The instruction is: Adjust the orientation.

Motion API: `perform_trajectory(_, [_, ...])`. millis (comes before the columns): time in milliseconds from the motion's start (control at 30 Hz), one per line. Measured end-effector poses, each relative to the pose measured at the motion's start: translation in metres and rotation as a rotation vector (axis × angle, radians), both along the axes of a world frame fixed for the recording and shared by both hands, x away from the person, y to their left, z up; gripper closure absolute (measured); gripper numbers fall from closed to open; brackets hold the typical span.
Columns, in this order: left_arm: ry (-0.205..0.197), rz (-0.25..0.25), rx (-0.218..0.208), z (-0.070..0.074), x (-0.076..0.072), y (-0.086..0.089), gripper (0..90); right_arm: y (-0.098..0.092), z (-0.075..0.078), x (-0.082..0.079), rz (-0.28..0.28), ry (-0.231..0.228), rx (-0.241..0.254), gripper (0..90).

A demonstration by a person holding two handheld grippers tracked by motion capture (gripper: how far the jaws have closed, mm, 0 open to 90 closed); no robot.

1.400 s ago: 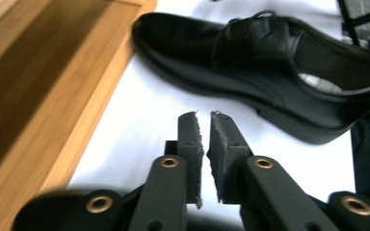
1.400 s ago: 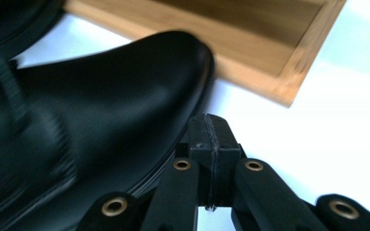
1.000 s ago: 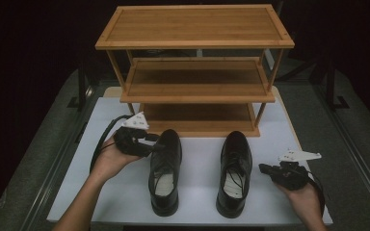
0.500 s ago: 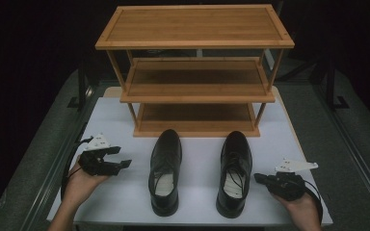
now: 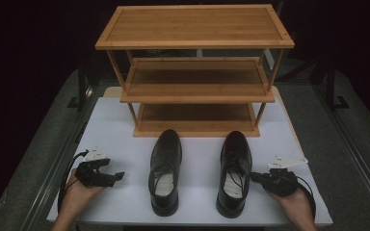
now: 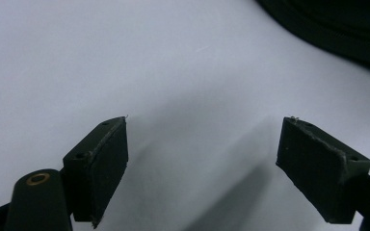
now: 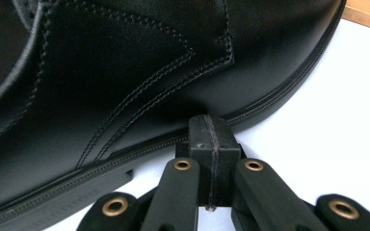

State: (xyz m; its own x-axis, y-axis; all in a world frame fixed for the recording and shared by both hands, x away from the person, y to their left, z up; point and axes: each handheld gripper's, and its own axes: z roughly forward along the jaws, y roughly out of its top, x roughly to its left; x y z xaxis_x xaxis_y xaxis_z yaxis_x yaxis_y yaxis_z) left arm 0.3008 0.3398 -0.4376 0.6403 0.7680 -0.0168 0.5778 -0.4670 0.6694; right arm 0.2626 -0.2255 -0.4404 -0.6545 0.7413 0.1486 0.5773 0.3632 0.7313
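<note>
Two glossy black leather lace-up shoes stand side by side, toes toward the wooden rack [image 5: 195,72], at lower centre of the high view: the left shoe [image 5: 165,171] and the right shoe [image 5: 234,171]. The left gripper [image 5: 118,176], lower left, is spread wide over bare white table [image 5: 125,125]. The right gripper [image 7: 209,144], lower right, is clenched on nothing, its tips at the right shoe's side, the shoe cut off at the frame's edges there.

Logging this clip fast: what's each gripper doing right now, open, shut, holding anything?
Left gripper: open, empty, over the white table.
Right gripper: shut, holding nothing, tips at the right shoe's side.
</note>
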Motion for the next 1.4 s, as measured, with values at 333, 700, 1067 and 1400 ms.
perform_trajectory(333, [0.003,0.009,-0.003,-0.002,0.001,0.004,17.9,0.017,0.0,0.012,0.025,-0.002,-0.003,89.7])
perform_trajectory(700, [0.003,0.006,-0.014,-0.001,-0.001,0.006,17.9,0.052,0.002,0.02,0.096,0.007,-0.004,89.7])
perform_trajectory(1067, [0.002,-0.011,-0.015,0.0,-0.002,0.002,18.1,0.066,0.004,0.01,0.139,0.021,-0.006,89.4])
perform_trajectory(1400, [0.003,-0.015,-0.013,0.0,-0.002,0.001,18.2,0.082,0.001,0.009,0.182,0.011,-0.022,89.4])
